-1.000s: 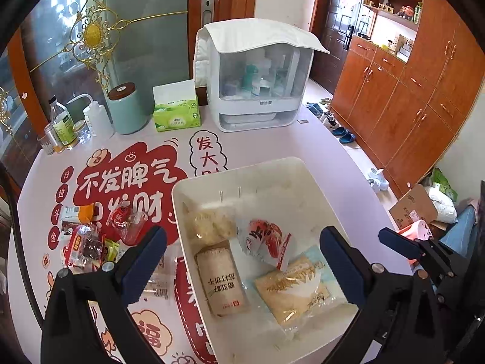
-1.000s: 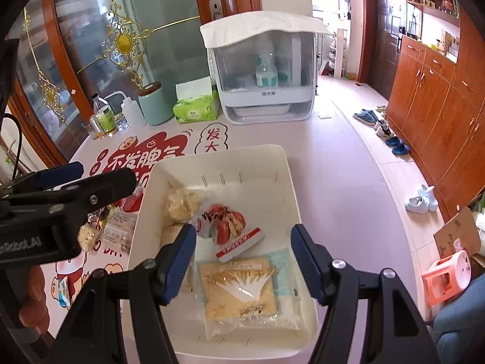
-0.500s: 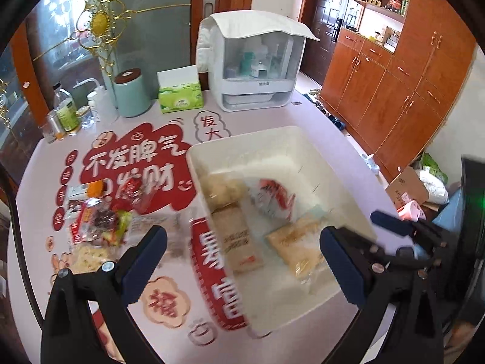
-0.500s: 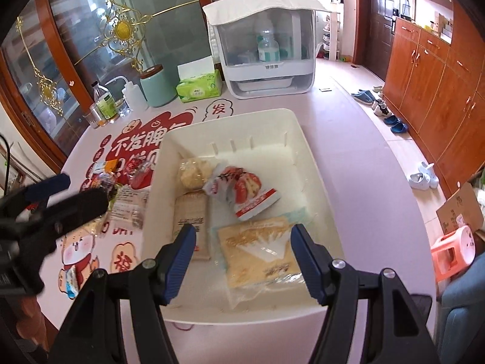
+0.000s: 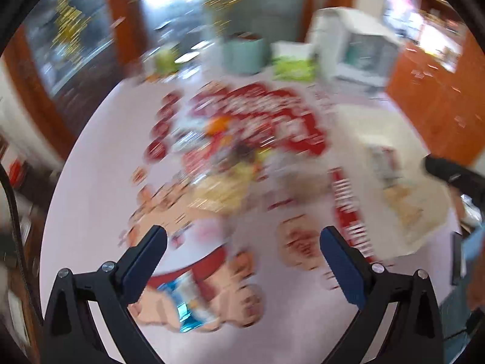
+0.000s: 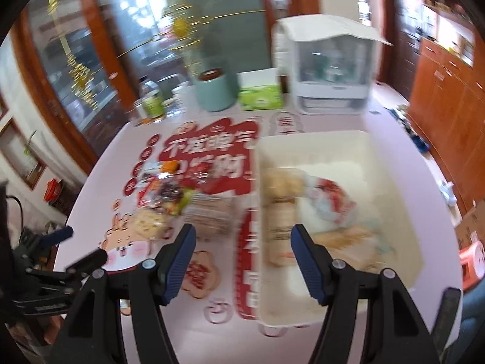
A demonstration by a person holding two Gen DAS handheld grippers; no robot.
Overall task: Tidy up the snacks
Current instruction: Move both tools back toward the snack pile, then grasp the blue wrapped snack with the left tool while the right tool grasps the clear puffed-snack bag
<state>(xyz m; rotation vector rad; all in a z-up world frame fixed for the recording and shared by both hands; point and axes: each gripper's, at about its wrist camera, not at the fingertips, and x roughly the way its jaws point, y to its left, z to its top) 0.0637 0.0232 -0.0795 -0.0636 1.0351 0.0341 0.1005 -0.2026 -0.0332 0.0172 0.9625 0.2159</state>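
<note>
A white bin (image 6: 333, 139) stands on the right of the pink table. It holds a red-and-white packet (image 6: 330, 194), a yellow packet (image 6: 345, 236), a brown packet (image 6: 280, 230) and a pale round snack (image 6: 282, 182). Left of the bin lies a loose pile of snacks (image 6: 169, 203). My right gripper (image 6: 244, 232) hovers open and empty over the bin's left rim. My left gripper (image 5: 239, 239) is open and empty above the table in front of the pile (image 5: 224, 163), in a heavily blurred view. A blue packet (image 5: 188, 306) lies by its left finger. The left gripper (image 6: 75, 244) also shows at the right wrist view's left edge.
Along the table's back stand a teal canister (image 6: 215, 91), a green tissue box (image 6: 260, 98), a white lidded cabinet (image 6: 330, 69) and small bottles (image 6: 151, 103). Red printed stickers (image 6: 212, 151) cover the tabletop. Wooden cupboards (image 6: 448, 106) line the right wall.
Both grippers have swung left. The left one has left the bin and now hangs over the table by the loose pile. The bin has slid right in both views. Both jaws stayed open.
</note>
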